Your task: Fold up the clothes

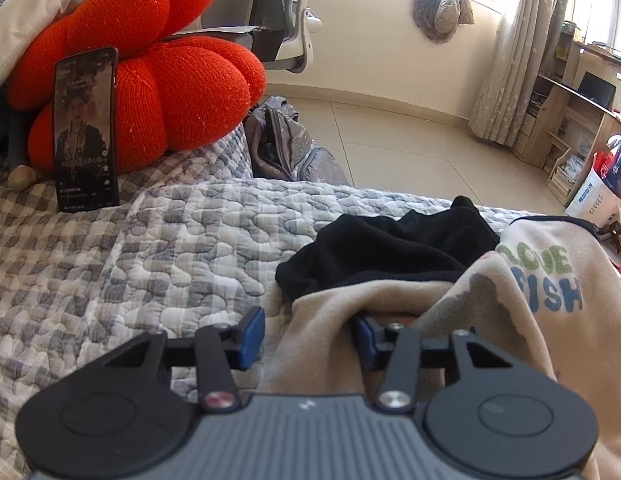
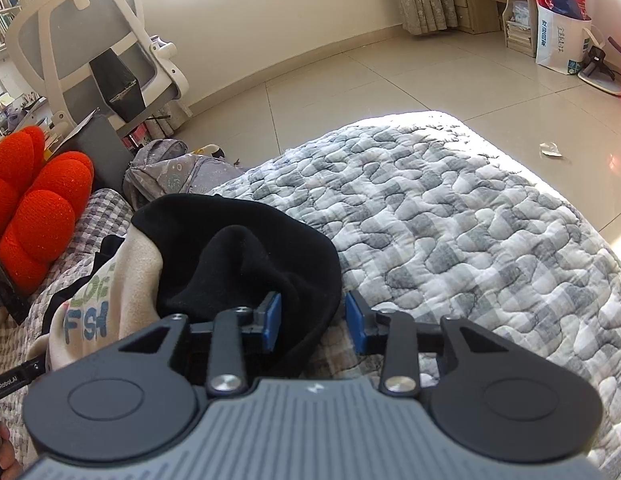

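Quilted grey-checked bed cover [image 1: 170, 248] lies under both tools, with the clothes heaped just ahead of them. Left hand-held gripper [image 1: 310, 338] stands part-open with the beige printed garment [image 1: 510, 300] bunched between its fingers, seemingly draped over the right finger rather than pinched. Right hand-held gripper [image 2: 312, 318], also part-open, straddles the black garment [image 2: 246, 256]; its left pad touches the cloth, the right stands just clear.
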Demonstrator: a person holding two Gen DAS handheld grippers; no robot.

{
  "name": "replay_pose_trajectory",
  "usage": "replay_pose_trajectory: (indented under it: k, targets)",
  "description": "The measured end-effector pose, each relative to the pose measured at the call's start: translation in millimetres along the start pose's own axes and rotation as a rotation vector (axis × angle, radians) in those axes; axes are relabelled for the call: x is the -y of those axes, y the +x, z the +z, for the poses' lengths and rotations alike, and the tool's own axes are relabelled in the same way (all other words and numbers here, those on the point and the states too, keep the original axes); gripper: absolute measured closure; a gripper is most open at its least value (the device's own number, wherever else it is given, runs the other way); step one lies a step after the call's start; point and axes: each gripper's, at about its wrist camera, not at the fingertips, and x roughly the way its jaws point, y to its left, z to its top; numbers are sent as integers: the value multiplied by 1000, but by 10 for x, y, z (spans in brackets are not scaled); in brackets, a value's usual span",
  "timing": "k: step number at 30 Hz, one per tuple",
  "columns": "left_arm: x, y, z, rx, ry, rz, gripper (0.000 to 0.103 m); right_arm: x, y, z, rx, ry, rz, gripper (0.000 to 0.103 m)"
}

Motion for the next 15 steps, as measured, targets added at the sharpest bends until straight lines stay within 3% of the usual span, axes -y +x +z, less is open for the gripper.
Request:
replay_pose_trajectory:
  k: [1, 3, 10, 15]
  targets:
    - [3, 0, 19, 2, -4, -10, 74, -17, 10, 10, 6, -3, 5, 94]
    - [0, -21, 48, 14, -20, -13, 84, -44, 12, 28, 24, -20, -9, 94]
    - [-95, -257, 98, 62, -85, -22, 88, 68, -144, 112, 102, -3, -62, 95]
    - [-216, -379, 74, 44, -147, -2, 89, 144, -314, 149, 170, -9, -116, 96]
